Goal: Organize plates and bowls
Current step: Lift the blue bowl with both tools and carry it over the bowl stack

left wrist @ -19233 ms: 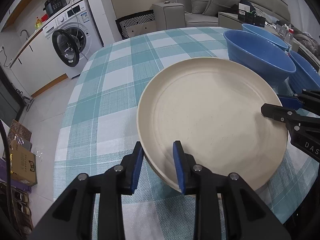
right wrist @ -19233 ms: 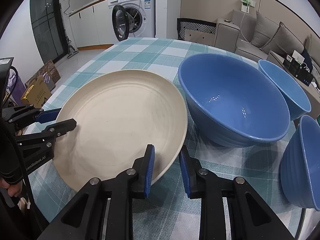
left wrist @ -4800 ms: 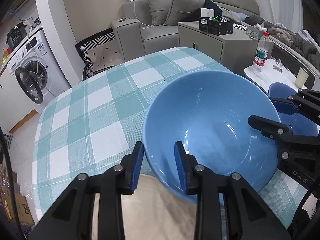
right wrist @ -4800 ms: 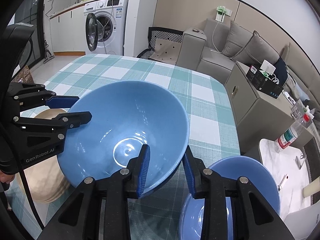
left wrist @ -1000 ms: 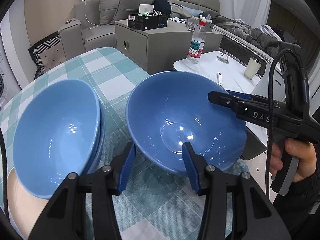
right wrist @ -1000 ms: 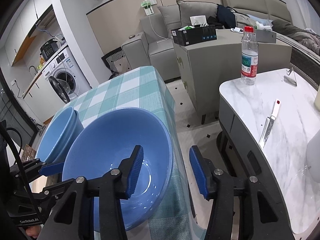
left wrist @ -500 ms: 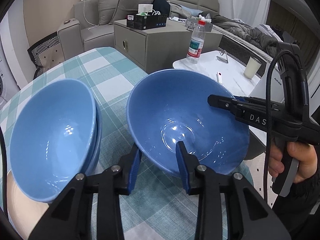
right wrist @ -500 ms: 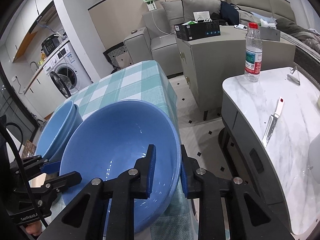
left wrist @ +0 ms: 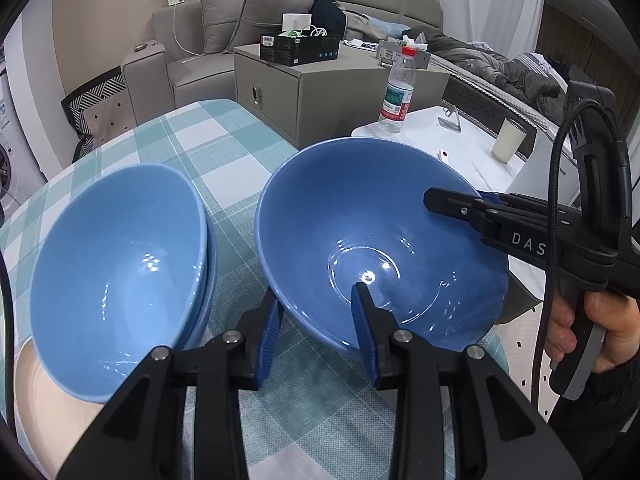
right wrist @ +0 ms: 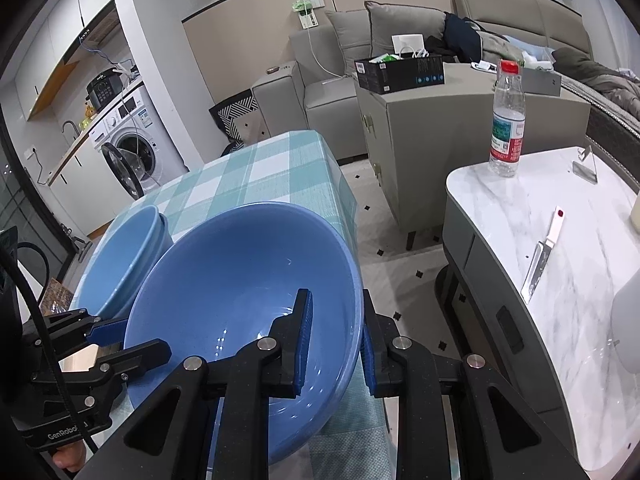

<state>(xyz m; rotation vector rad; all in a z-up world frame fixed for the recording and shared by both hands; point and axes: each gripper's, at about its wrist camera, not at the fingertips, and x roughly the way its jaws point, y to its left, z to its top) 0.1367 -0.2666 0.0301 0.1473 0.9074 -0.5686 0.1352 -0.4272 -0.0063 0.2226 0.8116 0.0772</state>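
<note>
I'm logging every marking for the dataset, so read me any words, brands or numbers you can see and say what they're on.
"DAS", cut off by the cable: side of the right gripper.
"GenRobo", rest hidden by a cable: side of the left gripper.
Water bottle label, black box print, washing machine stickers: too small to read.

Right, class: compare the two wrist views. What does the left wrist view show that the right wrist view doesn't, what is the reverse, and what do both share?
Only the left wrist view shows the cream plate under the stacked bowls and the pale cup.

Only the right wrist view shows the washing machine and the knife.

Both show the single blue bowl, gripped at its rim by the left gripper and the right gripper, the checked tablecloth and the water bottle.
</note>
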